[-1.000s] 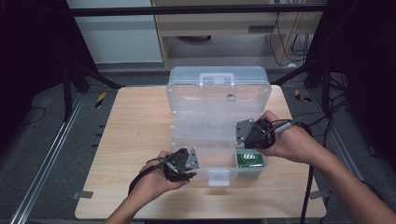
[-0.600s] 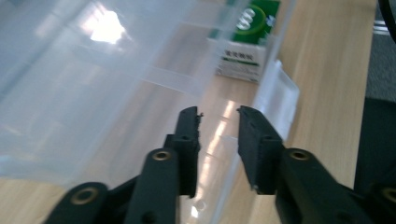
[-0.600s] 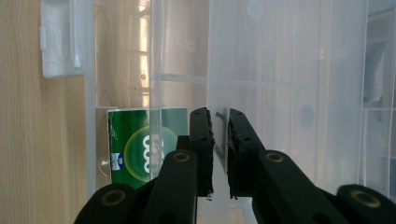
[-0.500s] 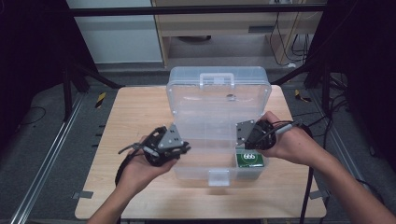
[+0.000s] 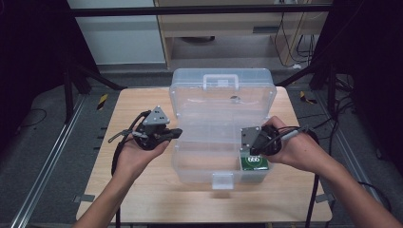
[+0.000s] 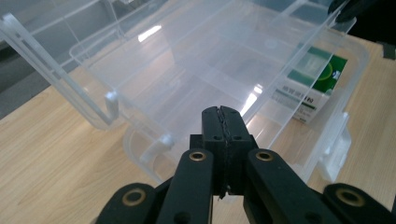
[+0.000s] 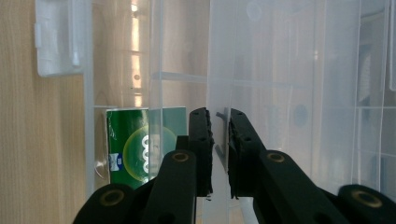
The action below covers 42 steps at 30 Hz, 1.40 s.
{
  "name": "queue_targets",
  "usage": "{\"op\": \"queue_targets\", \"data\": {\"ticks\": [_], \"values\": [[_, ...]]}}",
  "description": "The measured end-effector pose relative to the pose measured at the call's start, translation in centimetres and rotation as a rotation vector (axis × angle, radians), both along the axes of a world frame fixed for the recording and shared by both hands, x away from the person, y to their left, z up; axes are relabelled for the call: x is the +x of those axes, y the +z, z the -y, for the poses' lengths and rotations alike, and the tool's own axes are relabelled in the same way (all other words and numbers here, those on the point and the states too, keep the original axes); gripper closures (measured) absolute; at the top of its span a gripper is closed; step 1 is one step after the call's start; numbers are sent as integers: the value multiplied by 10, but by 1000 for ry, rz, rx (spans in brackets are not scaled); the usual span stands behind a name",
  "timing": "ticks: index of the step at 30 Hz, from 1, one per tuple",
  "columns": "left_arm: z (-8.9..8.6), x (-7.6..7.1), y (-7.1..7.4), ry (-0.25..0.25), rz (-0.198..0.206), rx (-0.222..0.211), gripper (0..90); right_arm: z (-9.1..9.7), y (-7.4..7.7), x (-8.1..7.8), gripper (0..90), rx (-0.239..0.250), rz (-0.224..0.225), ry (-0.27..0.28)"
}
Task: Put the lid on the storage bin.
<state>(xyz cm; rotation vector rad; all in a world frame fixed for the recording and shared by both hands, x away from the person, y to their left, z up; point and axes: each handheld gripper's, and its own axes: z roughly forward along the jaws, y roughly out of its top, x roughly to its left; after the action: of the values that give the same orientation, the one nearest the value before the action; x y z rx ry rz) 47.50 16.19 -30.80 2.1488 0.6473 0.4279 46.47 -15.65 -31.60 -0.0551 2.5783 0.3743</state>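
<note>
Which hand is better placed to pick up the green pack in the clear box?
Right. The right tool sits inside the clear box, clamped on a clear partition beside the green pack. The left tool is shut, empty, outside the box's left side.

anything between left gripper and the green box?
Yes. In the left gripper view, the clear case's walls and a divider stand between the left gripper and the green box.

One clear plastic storage box (image 5: pixel 214 142) is sitting open on the one wooden worktop (image 5: pixel 142 199), showing one handle (image 5: pixel 220 80) on its raised lid and one front latch (image 5: pixel 222 180). One green carton (image 5: pixel 253 162) is lying inside it. Two grippers are being held over the worktop: the left gripper (image 5: pixel 173 133) and the right gripper (image 5: pixel 247 142).
</note>
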Motion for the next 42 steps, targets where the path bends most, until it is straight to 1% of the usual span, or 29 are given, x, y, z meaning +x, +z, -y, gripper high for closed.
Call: {"op": "queue_targets", "data": {"ticks": [1,4,9,11,14,18,26,28,30,34,36,42], "values": [[0,0,1,-3,2,-8,900,0,0,-1,818,1,-1,1],[0,-1,5,0,15,-13,900,0,-1,-1,819,2,-4,11],[2,1,12,7,37,3,900,0,-2,-3,818,-1,-5,10],[1,2,14,17,47,5,900,0,-3,-4,818,3,-9,9],[-1,6,17,28,53,11,900,1,-3,-4,817,2,-9,5],[-3,11,20,44,55,1,900,1,-4,-4,816,3,-9,14],[-7,17,22,63,50,2,900,1,-5,-6,814,6,-14,14],[-9,21,22,80,38,-24,900,2,-6,-7,812,6,-16,13],[-11,23,23,88,32,-36,900,2,-6,-7,812,9,-18,17],[-13,27,26,98,28,-41,900,1,-7,-8,811,0,-17,18],[-13,29,26,100,24,-50,900,1,-7,-9,810,1,-19,18],[-14,31,25,106,18,-53,900,2,-10,-11,811,3,-30,21]]}}
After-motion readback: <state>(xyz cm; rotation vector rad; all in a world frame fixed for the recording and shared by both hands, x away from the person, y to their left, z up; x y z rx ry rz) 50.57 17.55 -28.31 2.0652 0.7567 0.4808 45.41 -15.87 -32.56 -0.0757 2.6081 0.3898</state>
